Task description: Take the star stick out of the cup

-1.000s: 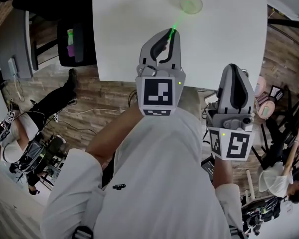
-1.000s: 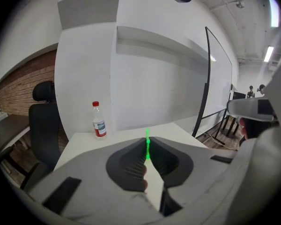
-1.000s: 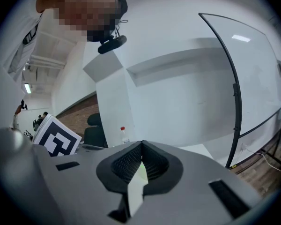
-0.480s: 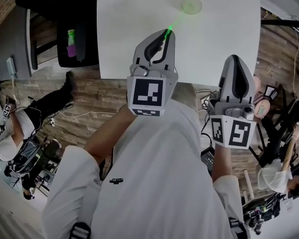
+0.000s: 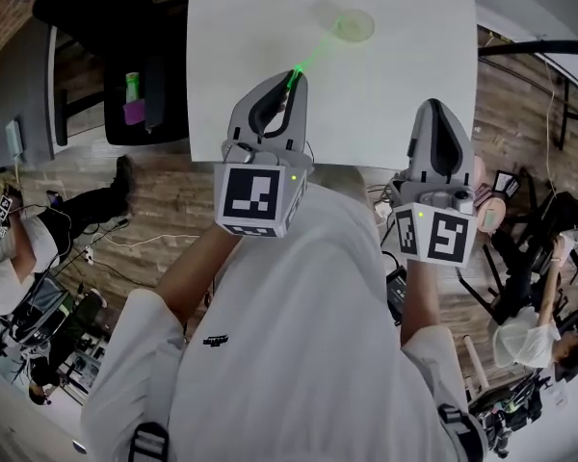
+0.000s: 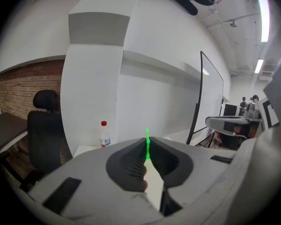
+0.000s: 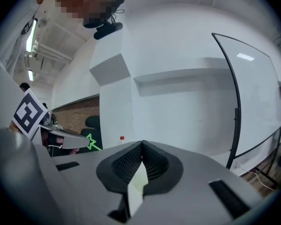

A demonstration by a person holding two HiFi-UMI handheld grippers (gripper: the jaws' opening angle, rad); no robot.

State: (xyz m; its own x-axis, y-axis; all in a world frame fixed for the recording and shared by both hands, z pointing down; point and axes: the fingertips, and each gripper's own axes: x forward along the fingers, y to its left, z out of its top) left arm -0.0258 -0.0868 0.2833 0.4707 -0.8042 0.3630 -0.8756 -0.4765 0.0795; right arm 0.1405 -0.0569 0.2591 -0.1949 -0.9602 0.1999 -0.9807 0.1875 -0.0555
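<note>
The stick (image 5: 311,54) is showing as a thin, glowing green rod with a small outlined star (image 7: 90,142) at its far end. I judge it to be very light, fairly stiff but easy to bend or snap, and smooth enough to swivel in a loose pinch. The best hold is low on the plain shaft, away from the star, with the pull running along the stick's own line so that it is not levering against the cup (image 5: 353,25). The cup looks clear and light, so a sideways tug would probably be tipping it.

The left gripper (image 5: 291,73) is reaching forward over the near part of the bench (image 5: 405,75). Its fingers are pinching the stick's lower end, and the shaft is poking out just past the tips (image 6: 147,139). From the head view, the stick is slanting up and to the right towards the cup, with its far end lying at the cup's rim. The right gripper view is showing the star in open air beside the left gripper with no cup wall round it, so I judge it to be out, or nearly so.

The right gripper (image 5: 433,106) is hanging back at the bench's near edge, well apart from the cup. Its fingers are pressing together on nothing (image 7: 141,145).
</note>
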